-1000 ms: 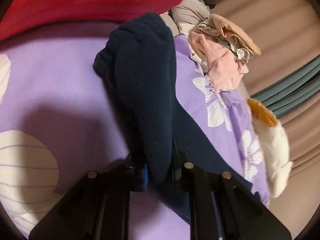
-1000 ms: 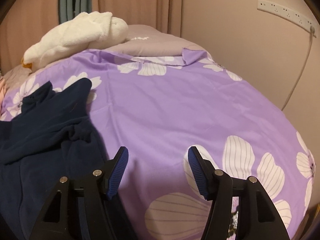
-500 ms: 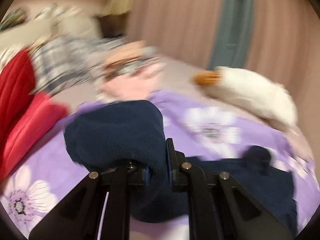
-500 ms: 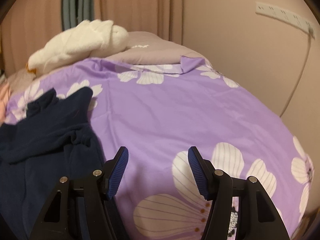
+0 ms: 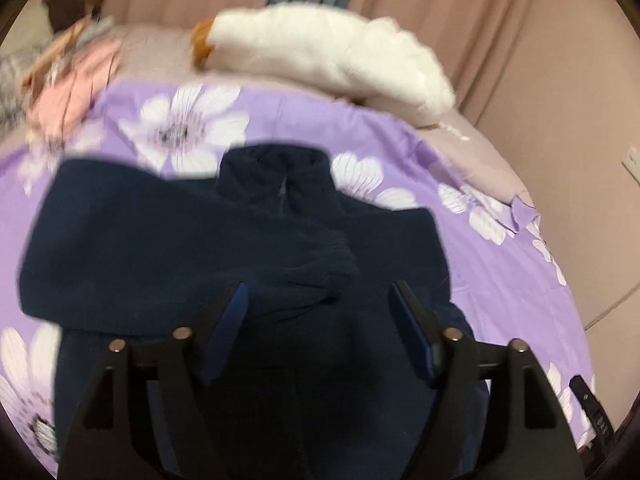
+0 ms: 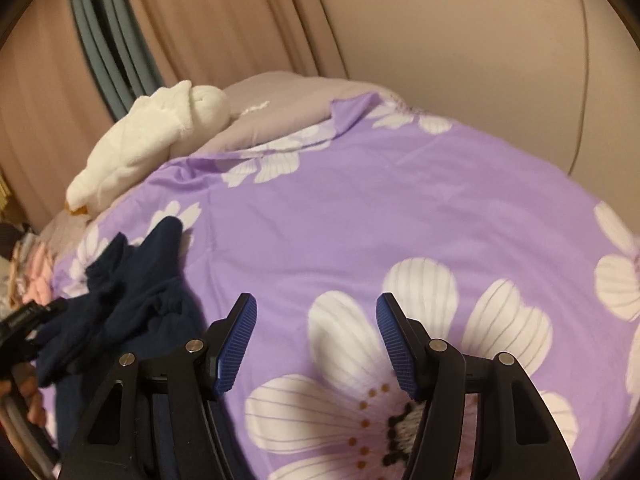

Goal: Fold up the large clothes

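A navy fleece top (image 5: 248, 248) lies on the purple flowered bedcover (image 5: 472, 240), collar away from me, with its left sleeve folded across the chest. My left gripper (image 5: 320, 320) is open just above the sleeve cuff, holding nothing. In the right wrist view the navy top (image 6: 132, 300) lies at the left, and my right gripper (image 6: 316, 332) is open and empty over a bare part of the purple bedcover (image 6: 400, 208), to the right of the top. The left gripper (image 6: 24, 320) shows at that view's left edge.
A white plush toy (image 5: 336, 56) lies at the head of the bed by the pink curtain; it also shows in the right wrist view (image 6: 148, 148). A heap of pink and beige clothes (image 5: 64, 84) sits at the far left. A wall lies to the right.
My left gripper carried the navy sleeve across the top, then opened and let it go on the chest. My right gripper stayed open and shifted slightly to the right.
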### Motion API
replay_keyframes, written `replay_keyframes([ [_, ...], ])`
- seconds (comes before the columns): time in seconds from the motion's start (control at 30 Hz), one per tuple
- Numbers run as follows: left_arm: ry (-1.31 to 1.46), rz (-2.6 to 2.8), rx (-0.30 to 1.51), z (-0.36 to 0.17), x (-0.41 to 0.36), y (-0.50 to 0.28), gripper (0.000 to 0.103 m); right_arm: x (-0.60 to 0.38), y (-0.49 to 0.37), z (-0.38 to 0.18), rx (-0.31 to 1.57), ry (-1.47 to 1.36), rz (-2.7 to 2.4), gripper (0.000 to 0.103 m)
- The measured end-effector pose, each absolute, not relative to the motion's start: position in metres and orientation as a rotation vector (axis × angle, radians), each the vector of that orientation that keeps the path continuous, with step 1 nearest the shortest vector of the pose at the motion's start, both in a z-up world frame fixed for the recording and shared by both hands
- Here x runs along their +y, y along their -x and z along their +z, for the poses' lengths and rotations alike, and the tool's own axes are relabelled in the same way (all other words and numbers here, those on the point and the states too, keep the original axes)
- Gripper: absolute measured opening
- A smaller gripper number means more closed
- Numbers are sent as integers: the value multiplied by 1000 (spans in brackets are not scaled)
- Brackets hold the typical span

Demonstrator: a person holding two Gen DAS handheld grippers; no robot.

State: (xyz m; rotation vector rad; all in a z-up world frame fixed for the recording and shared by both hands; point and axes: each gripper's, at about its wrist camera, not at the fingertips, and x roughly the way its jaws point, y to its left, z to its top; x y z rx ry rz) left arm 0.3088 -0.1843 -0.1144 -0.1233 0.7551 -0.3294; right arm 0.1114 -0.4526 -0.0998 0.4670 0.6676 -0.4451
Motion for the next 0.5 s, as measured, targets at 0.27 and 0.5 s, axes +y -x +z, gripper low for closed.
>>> replay_keyframes([
  [0.27, 41, -161, 577, -60, -106, -265, 87, -456, -114, -109, 688, -593, -360, 67],
  [0.5, 63, 57, 682, -137, -6, -241, 20, -443, -124, -115, 725, -573, -346, 70],
])
